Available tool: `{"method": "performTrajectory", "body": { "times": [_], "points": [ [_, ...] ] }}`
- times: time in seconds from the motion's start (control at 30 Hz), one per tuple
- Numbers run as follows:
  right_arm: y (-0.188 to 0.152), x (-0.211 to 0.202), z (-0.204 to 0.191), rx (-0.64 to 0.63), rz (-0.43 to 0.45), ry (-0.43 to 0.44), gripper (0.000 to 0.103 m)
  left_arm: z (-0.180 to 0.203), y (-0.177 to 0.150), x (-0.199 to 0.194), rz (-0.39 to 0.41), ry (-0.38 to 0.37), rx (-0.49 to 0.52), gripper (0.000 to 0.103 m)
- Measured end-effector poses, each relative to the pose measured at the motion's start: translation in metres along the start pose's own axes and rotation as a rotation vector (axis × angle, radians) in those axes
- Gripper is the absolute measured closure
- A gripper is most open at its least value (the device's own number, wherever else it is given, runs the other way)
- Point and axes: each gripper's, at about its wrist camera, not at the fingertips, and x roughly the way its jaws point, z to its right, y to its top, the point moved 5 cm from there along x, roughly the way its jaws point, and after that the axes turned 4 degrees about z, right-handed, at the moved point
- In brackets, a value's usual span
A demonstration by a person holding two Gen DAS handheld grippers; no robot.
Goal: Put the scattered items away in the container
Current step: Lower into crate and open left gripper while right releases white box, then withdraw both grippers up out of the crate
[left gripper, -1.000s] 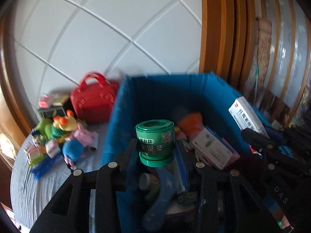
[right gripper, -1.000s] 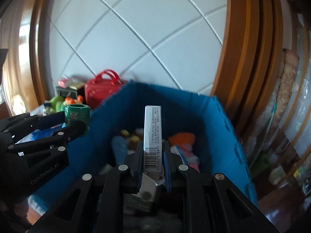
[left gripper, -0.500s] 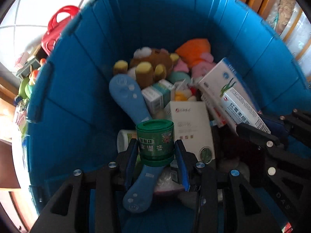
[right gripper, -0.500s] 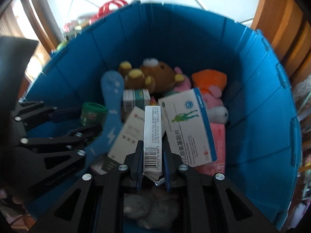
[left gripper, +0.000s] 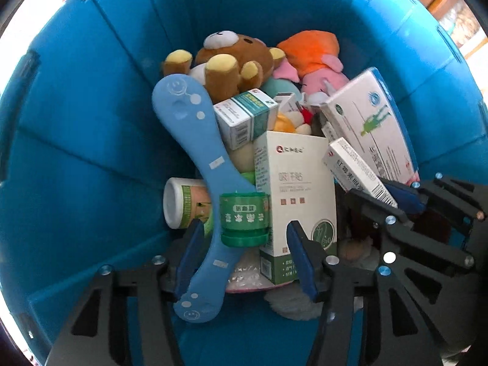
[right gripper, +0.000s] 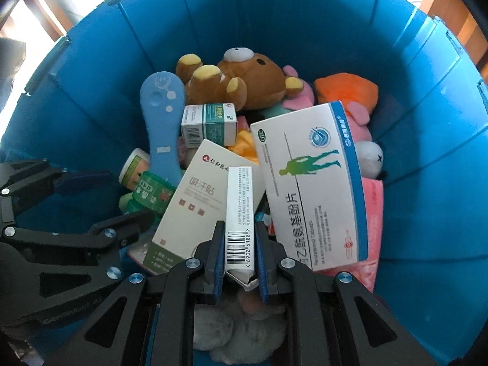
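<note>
Both grippers reach down into the blue bin [left gripper: 91, 122], which also fills the right wrist view [right gripper: 411, 122]. My left gripper [left gripper: 244, 244] is open; the green jar [left gripper: 244, 218] sits loose between its jaws, resting on the blue boomerang-shaped toy [left gripper: 195, 140]. The jar also shows in the right wrist view [right gripper: 151, 195]. My right gripper [right gripper: 238, 244] is shut on a narrow white box with a barcode [right gripper: 239, 213], held above the pile. That box shows in the left wrist view [left gripper: 355, 170].
The bin holds a brown teddy bear [right gripper: 244, 76], an orange and pink plush [right gripper: 347, 91], a large white-and-blue medicine box [right gripper: 311, 183], a white-and-green carton [left gripper: 294, 189], small green-white boxes [left gripper: 244, 116] and a white bottle [left gripper: 183, 204].
Both grippers have gone from above the bin's rim down into it. My left gripper has opened and released the green jar. My right gripper still grips the white box.
</note>
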Motion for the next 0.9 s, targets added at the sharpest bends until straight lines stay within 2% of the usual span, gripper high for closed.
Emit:
{"method": "performTrajectory", "body": {
  "times": [0.2, 0.4, 0.53, 0.63, 0.7, 0.8, 0.9],
  "points": [
    [0.003, 0.008, 0.003, -0.010, -0.020, -0.023, 0.084, 0.001, -0.002, -0.004, 0.011, 0.018, 0.016, 0.047],
    [-0.001, 0.004, 0.007, -0.017, -0.026, -0.057, 0.062, 0.001, -0.006, -0.005, 0.008, 0.022, 0.006, 0.047],
    [-0.010, -0.010, 0.009, -0.024, -0.021, -0.058, 0.053, 0.004, -0.011, -0.019, 0.043, 0.007, 0.002, 0.047],
    [-0.018, -0.030, 0.010, -0.028, 0.007, -0.059, 0.032, 0.009, -0.017, -0.037, 0.102, 0.001, 0.011, 0.047],
    [-0.025, -0.045, 0.009, -0.034, 0.037, -0.062, 0.013, 0.012, -0.025, -0.056, 0.162, 0.001, 0.028, 0.044],
    [-0.035, -0.066, 0.006, -0.038, 0.077, -0.060, 0.005, 0.016, -0.037, -0.083, 0.256, -0.016, 0.043, 0.027],
    [-0.046, -0.089, 0.003, -0.043, 0.127, -0.078, 0.001, 0.021, -0.051, -0.110, 0.366, 0.000, 0.069, 0.024]
  ]
}}
